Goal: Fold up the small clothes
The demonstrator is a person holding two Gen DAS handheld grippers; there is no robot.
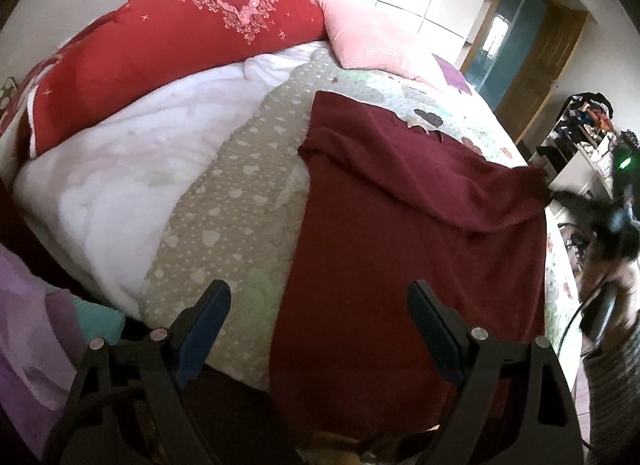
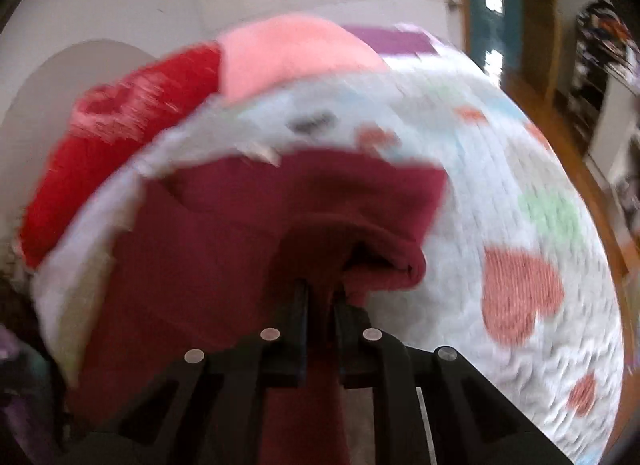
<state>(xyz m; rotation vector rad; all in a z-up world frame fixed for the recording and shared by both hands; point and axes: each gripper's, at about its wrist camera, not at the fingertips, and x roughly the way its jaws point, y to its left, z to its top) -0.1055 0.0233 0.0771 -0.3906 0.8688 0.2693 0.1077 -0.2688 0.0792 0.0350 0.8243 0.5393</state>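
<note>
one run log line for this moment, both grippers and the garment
left gripper: open, empty, over bed | right gripper: shut on maroon garment edge, lifted | garment: partly folded on heart quilt | right view: blurred

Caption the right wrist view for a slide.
Right gripper pinches a fold of the maroon garment over the heart-patterned quilt, motion-blurred.

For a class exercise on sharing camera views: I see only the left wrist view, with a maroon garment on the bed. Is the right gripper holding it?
Observer: Yes, the right gripper is shut on a bunched fold of the maroon garment.
Operator: What lies to its right?
Observer: Quilt with a large pink heart.
Operator: Is that view sharp?
Observer: No, blurred. The left gripper is open.
</note>
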